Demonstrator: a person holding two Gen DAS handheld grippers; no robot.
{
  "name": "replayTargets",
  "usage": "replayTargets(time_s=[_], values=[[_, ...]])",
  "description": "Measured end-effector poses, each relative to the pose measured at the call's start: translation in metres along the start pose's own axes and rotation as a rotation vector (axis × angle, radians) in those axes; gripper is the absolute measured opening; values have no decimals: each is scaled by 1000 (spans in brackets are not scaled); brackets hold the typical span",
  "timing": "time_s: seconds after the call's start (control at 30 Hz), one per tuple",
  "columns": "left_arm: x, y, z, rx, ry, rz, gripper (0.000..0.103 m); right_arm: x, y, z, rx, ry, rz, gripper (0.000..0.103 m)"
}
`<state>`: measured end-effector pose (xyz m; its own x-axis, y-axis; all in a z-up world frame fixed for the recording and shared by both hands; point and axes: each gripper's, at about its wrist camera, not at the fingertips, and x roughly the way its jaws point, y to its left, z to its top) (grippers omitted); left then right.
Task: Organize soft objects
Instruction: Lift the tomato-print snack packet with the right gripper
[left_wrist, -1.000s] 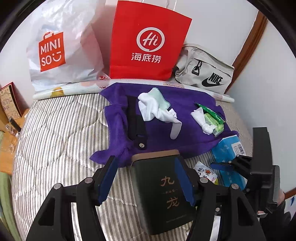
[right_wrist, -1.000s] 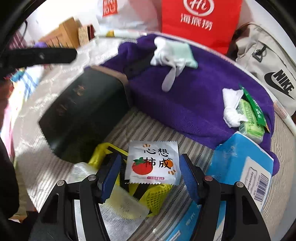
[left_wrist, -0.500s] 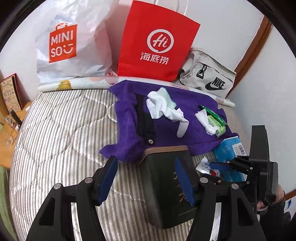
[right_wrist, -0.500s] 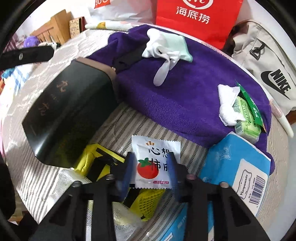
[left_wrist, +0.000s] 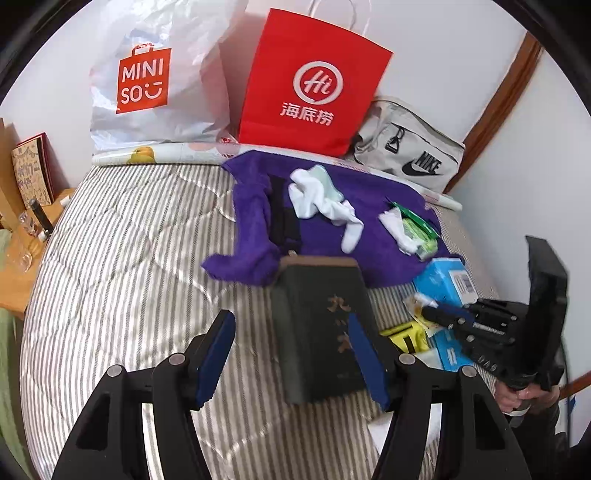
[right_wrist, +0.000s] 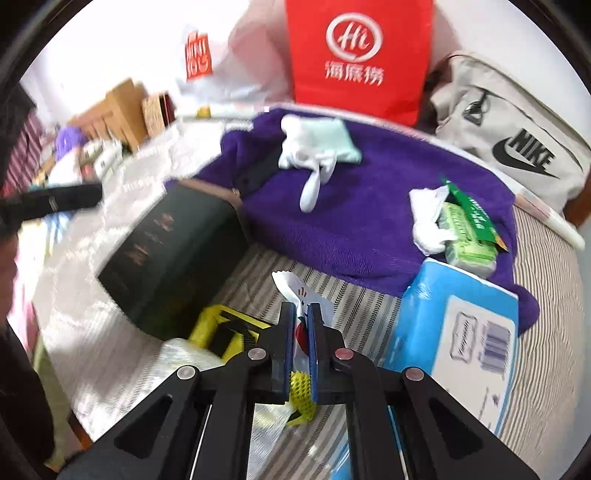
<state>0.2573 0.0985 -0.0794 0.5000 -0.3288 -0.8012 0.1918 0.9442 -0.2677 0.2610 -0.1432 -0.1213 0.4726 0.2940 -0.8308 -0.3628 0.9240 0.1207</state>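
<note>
The right gripper (right_wrist: 300, 325) has its jaws pinched tight on the white snack packet (right_wrist: 295, 291), which pokes out ahead of the tips. The left gripper (left_wrist: 290, 354) stands half open, gripping nothing, its right pad over the dark box (left_wrist: 317, 317). Beyond both jaws, white socks (left_wrist: 321, 199) lie on the purple towel (left_wrist: 373, 225).

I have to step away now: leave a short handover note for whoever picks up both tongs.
Right tongs: have just closed on the white tomato-print sachet.
Left tongs: open, empty, over the dark green box.
On the purple towel: white socks, tissue wad, green packet. Blue tissue pack and yellow mesh item lie on the striped mattress.
Done: sachet gripped. Left: everything else unsorted.
</note>
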Motion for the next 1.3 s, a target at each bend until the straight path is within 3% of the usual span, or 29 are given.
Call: replayTargets(time_s=[0.27, 0.47, 0.6, 0.73, 1.03, 1.2, 1.3], values=[[-9, -33, -30, 16, 39, -20, 61, -63, 3, -29, 58, -158, 27, 6], [-2, -67, -55, 61, 85, -38, 61, -102, -7, -63, 113, -221, 46, 6], [7, -85, -72, 71, 118, -62, 61, -116, -15, -92, 142, -231, 57, 6], [13, -96, -92, 117, 141, -39, 61, -119, -20, -118, 146, -224, 60, 6], [25, -93, -132, 157, 192, -21, 62, -110, -32, -154, 195, -206, 94, 6], [24, -95, -137, 187, 157, -6, 62, -100, -37, -164, 217, -178, 96, 6], [12, -97, -131, 183, 113, -80, 62, -96, -41, -170, 232, -162, 86, 6]])
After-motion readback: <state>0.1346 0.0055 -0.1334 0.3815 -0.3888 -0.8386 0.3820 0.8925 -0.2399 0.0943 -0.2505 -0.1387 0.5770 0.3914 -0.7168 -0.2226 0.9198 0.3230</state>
